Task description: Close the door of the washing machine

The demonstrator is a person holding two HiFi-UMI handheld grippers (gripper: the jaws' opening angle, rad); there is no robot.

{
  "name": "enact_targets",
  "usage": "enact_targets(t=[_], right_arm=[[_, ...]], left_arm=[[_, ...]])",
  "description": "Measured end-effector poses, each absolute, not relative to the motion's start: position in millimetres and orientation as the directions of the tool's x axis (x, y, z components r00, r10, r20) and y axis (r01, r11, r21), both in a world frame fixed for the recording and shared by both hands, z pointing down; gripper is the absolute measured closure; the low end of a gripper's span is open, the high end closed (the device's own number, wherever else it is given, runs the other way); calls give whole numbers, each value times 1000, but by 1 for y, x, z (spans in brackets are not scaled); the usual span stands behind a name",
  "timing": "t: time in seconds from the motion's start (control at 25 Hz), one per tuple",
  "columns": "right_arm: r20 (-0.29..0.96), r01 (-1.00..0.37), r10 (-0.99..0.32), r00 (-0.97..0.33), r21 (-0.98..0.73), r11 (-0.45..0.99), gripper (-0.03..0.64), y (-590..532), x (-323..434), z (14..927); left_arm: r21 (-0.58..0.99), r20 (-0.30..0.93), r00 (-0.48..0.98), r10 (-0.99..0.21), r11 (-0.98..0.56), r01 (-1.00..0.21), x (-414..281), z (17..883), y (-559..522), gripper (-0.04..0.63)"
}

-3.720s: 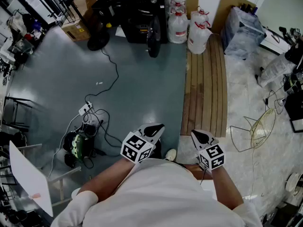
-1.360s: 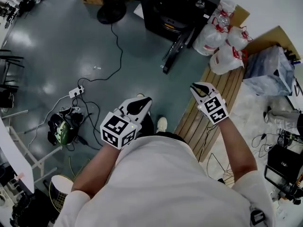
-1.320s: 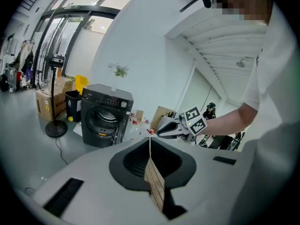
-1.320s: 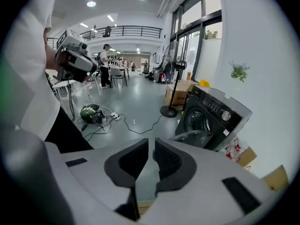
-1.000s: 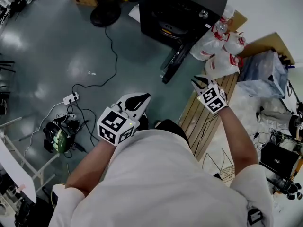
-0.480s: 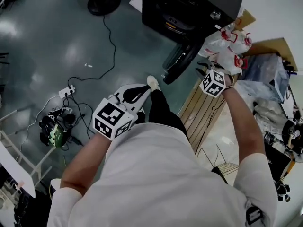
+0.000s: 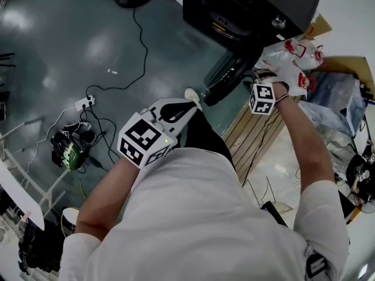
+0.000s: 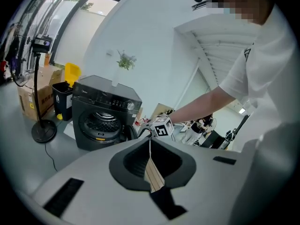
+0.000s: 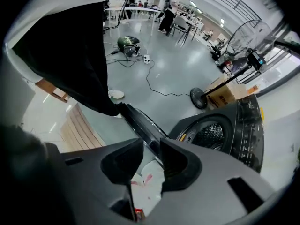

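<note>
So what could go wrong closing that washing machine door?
The right tool, whose jaws have just been opening with the edge of the door showing in their gap, ungripped, might slip off that thin edge. The shoe stands close to the door and could get bumped.

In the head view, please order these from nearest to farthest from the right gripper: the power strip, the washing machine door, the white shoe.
The right gripper is the reference; its jaws have just been opening and grip nothing.
1. Washing machine door: just left of it, standing open.
2. White shoe: further left, on the floor.
3. Power strip: far left, among the cables.
</note>
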State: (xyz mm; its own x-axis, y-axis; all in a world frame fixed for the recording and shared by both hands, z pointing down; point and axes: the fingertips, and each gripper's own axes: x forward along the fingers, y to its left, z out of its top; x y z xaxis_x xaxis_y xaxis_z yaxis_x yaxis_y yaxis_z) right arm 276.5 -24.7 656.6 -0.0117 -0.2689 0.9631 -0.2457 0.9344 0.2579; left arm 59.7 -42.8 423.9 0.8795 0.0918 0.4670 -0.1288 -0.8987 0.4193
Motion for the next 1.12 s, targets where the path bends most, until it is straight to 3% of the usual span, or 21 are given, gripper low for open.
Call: enact_targets(t=[0.32, 0.6, 1.12], right_arm=[[980, 0, -200, -18, 200, 980, 476, -26, 270, 675], [987, 104, -159, 2, 158, 982, 480, -24, 273, 687], [990, 67, -128, -55, 131, 989, 521, -42, 263, 688]], left_arm=[[435, 482, 872, 93, -889, -145, 76, 424, -56, 575], [448, 489, 869, 75, -876, -177, 77, 426, -70, 575], [433, 485, 874, 20, -874, -220, 84, 422, -90, 575]])
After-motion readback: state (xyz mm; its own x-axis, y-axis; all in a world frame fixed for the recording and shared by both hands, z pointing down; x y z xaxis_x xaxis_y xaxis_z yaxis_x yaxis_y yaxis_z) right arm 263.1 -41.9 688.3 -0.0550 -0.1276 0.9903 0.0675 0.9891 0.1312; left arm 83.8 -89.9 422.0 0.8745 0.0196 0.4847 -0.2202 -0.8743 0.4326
